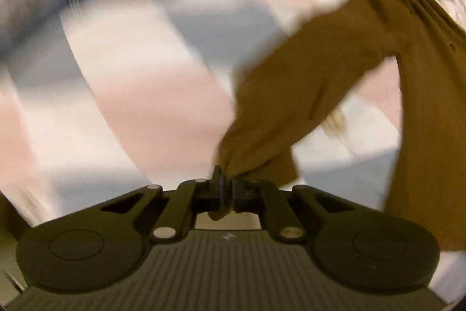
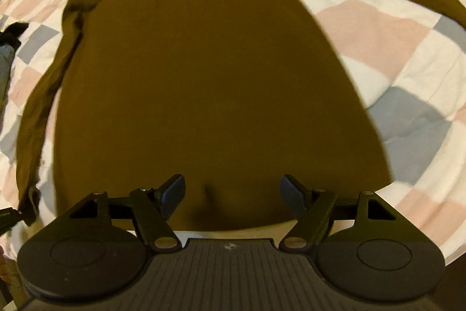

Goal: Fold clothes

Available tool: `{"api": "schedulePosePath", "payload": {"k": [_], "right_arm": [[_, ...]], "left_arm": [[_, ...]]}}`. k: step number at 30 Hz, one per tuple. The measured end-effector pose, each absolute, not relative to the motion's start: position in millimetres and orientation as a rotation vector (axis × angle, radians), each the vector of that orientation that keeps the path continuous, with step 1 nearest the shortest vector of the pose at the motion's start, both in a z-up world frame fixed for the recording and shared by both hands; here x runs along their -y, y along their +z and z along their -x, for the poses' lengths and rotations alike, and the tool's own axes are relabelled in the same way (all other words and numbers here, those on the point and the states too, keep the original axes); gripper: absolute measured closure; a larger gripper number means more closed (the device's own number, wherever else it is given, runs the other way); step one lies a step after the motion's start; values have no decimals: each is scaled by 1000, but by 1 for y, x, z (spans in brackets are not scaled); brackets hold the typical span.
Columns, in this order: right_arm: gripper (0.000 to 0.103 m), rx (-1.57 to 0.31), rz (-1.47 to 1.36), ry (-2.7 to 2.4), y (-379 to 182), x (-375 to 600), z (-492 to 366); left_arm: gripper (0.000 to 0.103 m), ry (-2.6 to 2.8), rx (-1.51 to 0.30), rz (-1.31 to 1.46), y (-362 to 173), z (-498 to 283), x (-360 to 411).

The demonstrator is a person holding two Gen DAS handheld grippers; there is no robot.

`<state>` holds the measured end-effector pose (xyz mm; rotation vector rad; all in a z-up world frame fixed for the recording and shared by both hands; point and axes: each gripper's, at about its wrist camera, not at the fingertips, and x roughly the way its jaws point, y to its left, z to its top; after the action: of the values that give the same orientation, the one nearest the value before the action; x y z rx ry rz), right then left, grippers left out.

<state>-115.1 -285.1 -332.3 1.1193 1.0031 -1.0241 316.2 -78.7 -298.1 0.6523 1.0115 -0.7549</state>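
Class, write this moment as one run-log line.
left claw: shut on brown sweater | right claw: open above hem | surface: checked quilt

A brown long-sleeved top [image 2: 204,77] lies spread flat on the checked quilt [image 2: 393,48], one sleeve [image 1: 305,95] lifted and bunched.
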Motion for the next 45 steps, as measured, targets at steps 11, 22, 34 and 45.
{"api": "schedulePosePath", "payload": {"k": [11,22,34,45], "right_arm": [[29,-974,-1154,-1050,-328,272,84],[27,-1056,-1204,-1141,-320,251,96],[22,-1139,-1153,-1037,-321,270,44],[20,-1151,-1185,-1035,-329,268,42]], "left_arm": [[85,-715,-124,-1246,-267,-356,89],[71,-872,-967,-782,-299,-446,53],[72,-705,-1227,-243,-341,-557,97],[69,-752,-1218,-244,-332,-569,101]]}}
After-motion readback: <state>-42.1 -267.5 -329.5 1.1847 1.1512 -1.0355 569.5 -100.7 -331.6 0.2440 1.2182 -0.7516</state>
